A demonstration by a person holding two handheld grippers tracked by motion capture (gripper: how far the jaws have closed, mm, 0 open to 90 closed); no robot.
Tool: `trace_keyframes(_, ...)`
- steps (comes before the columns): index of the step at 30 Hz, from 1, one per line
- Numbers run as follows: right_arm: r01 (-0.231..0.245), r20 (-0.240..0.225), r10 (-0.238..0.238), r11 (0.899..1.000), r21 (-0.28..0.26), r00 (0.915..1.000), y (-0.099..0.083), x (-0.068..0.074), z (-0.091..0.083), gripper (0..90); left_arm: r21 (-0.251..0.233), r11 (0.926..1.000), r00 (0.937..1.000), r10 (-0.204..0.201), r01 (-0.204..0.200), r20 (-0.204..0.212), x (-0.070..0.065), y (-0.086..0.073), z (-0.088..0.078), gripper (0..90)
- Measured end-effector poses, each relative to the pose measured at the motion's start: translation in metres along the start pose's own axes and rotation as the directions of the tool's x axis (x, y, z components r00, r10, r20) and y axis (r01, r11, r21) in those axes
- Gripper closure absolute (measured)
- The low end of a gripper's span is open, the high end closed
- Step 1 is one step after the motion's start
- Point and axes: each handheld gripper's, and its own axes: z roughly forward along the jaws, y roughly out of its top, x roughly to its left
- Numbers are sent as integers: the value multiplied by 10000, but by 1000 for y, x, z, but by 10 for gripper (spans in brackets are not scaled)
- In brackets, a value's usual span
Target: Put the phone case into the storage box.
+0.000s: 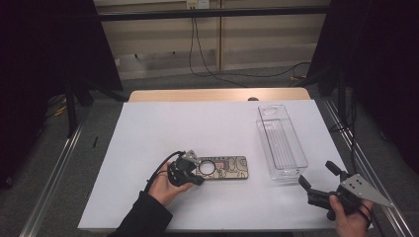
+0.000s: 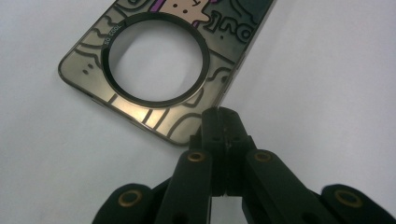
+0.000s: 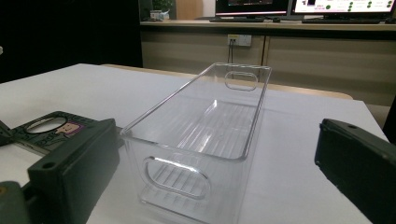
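Right of phone case (image 1: 225, 168): clear bin (image 1: 280, 141), unobstructed

phone case (image 1: 223, 168): bronze, black doodle lines, pink patch | bin (image 1: 280, 140): clear | jaws: black

A wooden table (image 1: 148, 95) carries a white sheet (image 1: 163, 128) that covers nearly all of its top, leaving a strip of wood bare at 12 o'clock. 2 things lie directly on the sheet: a patterned phone case (image 1: 228, 168) with a round hole, flat near 6 o'clock, and a clear plastic bin (image 1: 281, 140), upright and lengthwise toward 3 o'clock, well apart from the case.
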Motion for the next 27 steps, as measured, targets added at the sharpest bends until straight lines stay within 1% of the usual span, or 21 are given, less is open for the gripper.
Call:
trace_keyframes(1,2,2,-2,10000,-2,10000,0,0,0,0,-75,9999,9999,-107,106,-20,0,0,0,900)
trace_keyframes(4,-25,9,25,10000,-1,10000,0,0,0,0,-101,9998,9997,-166,164,-163,2,0,0,900)
trace_keyframes(6,9,-2,-9,10000,3,10000,0,0,0,0,-63,9999,9998,-81,80,-161,3,0,-1,900)
trace_keyframes(7,15,0,-15,10000,1,10000,0,0,0,0,-111,9999,9997,-122,120,-200,3,0,0,900)
trace_keyframes(9,-11,18,11,10000,-7,10000,0,0,0,0,-68,10000,9995,-63,61,-299,3,0,0,900)
trace_keyframes(11,-18,22,18,10000,-5,10000,0,0,0,0,-66,10000,9994,-75,73,-325,3,0,0,900)
trace_keyframes(12,-2,14,2,10000,-2,10000,0,0,0,0,-140,9998,9994,-147,143,-329,3,0,0,900)
trace_keyframes(13,18,4,-18,10000,10,10000,0,0,0,0,-115,9998,9994,-186,182,-307,4,0,0,900)
trace_keyframes(15,17,0,-17,10000,12,10000,0,0,0,0,-113,9998,9992,-166,162,-359,5,0,-1,900)
trace_keyframes(16,17,4,-17,10000,12,10000,0,0,0,0,-240,9992,9987,-324,315,-393,8,0,0,900)
trace_keyframes(19,22,13,-22,10000,36,10000,0,0,0,0,-307,9986,9983,-449,438,-369,12,0,0,900)
trace_keyframes(20,37,7,-37,10000,31,10000,0,0,1,0,-262,9992,9984,-322,310,-471,14,1,0,900)
trace_keyframes(21,32,3,-32,10000,36,10000,0,0,1,0,-375,9983,9977,-469,450,-496,13,1,1,900)
trace_keyframes(24,31,14,-31,10000,17,10000,0,0,1,0,-295,9990,9977,-340,323,-588,14,2,0,900)
trace_keyframes(25,33,12,-33,10000,14,10000,0,0,1,0,-395,9983,9970,-453,429,-624,14,2,1,900)
trace_keyframes(27,55,9,-55,10000,29,10000,0,0,1,0,-296,9989,9969,-384,364,-691,15,2,0,900)
